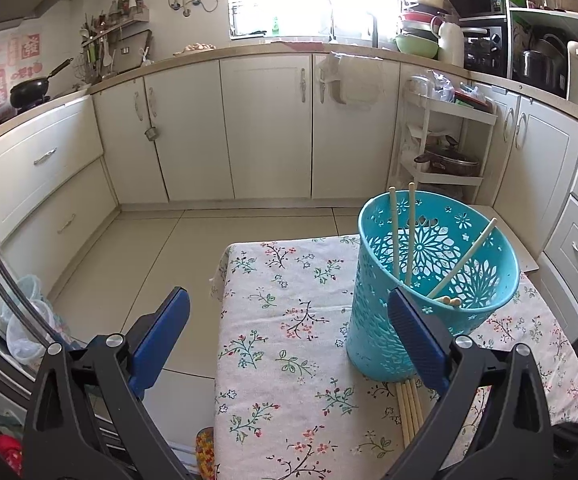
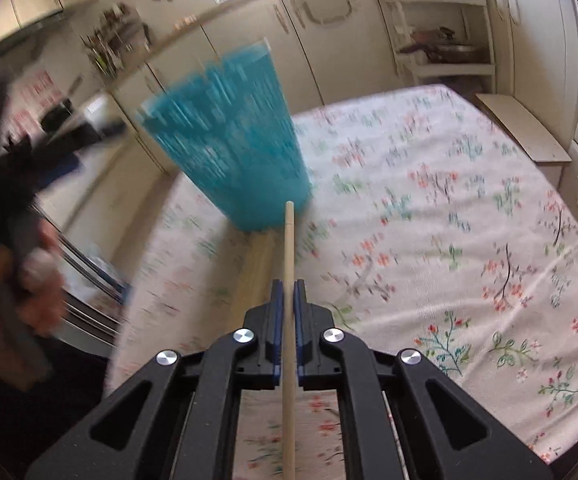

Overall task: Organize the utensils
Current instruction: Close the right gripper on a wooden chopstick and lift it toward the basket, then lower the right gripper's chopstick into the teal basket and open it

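1. So far, three pale wooden chopsticks (image 1: 409, 236) stand inside the turquoise perforated plastic holder (image 1: 429, 280): two lean against its far wall and one slants toward its right rim. That part of the sorting looks done.
2. The holder stands upright on the table with the floral cloth (image 1: 289, 320), close to the table's left edge as the right wrist view shows it.
3. A small bundle of the same wooden chopsticks (image 1: 409, 412) lies flat on the cloth, right at the holder's near base; their far ends seem to touch or slip just under its foot. These are left to do.
4. The right gripper (image 2: 288, 292) has its blue fingers clenched on one single wooden chopstick (image 2: 289, 248), whose tip points toward the holder's base. The stick appears clear of the bundle, so I judge this piece to be in transit, picked up but not yet dropped in.
5. The left gripper (image 1: 289, 320) is fully released with nothing between its fingers; its right finger sits just beside the holder's near wall, not pressing on it.
6. Roughly, I judge the task near its midpoint: three in, one in hand, several beside the holder waiting. The exact count in the bundle I cannot tell.
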`<action>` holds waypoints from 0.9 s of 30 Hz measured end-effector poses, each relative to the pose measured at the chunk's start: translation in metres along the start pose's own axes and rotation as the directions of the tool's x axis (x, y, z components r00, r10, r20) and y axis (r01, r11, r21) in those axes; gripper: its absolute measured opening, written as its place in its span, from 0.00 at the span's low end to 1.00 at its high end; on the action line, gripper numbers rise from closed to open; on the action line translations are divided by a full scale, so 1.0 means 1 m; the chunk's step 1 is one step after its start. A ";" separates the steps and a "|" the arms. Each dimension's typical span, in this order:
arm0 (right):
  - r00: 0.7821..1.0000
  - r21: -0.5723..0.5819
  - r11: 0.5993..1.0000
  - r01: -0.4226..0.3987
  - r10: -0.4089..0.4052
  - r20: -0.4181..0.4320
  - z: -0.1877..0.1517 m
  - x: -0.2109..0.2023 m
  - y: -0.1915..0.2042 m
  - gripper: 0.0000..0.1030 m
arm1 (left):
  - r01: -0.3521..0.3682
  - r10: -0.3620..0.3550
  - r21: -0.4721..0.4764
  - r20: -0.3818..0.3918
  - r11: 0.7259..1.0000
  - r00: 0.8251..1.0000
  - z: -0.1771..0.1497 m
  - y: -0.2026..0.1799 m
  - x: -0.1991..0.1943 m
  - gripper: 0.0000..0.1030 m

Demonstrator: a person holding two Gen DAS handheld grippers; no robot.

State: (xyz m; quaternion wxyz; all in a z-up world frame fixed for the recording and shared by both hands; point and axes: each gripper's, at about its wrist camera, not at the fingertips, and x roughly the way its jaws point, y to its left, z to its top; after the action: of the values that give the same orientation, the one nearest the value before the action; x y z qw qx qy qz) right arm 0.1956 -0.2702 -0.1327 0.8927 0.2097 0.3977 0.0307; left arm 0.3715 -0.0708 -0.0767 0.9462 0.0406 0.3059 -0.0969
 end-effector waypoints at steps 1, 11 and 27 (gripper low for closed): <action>0.999 0.007 1.000 -0.026 0.026 0.024 0.007 -0.010 0.004 0.06 | -0.001 0.001 -0.003 -0.002 1.000 1.000 -0.001 0.000 0.000 0.92; 0.942 -0.065 0.981 -0.185 0.196 0.273 0.096 -0.071 0.054 0.06 | -0.008 0.007 -0.022 -0.020 1.000 1.000 -0.002 0.005 0.003 0.92; 0.932 -0.054 0.998 -0.044 0.060 0.358 0.195 0.040 0.083 0.06 | -0.013 0.001 -0.136 -0.085 0.991 0.996 0.001 0.041 0.018 0.92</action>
State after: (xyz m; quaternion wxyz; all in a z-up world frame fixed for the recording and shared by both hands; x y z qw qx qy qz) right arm 0.3730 -0.2540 -0.0116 0.9537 0.2021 0.2214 0.0244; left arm 0.3949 -0.0336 -0.0855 0.9333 -0.0189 0.3516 -0.0707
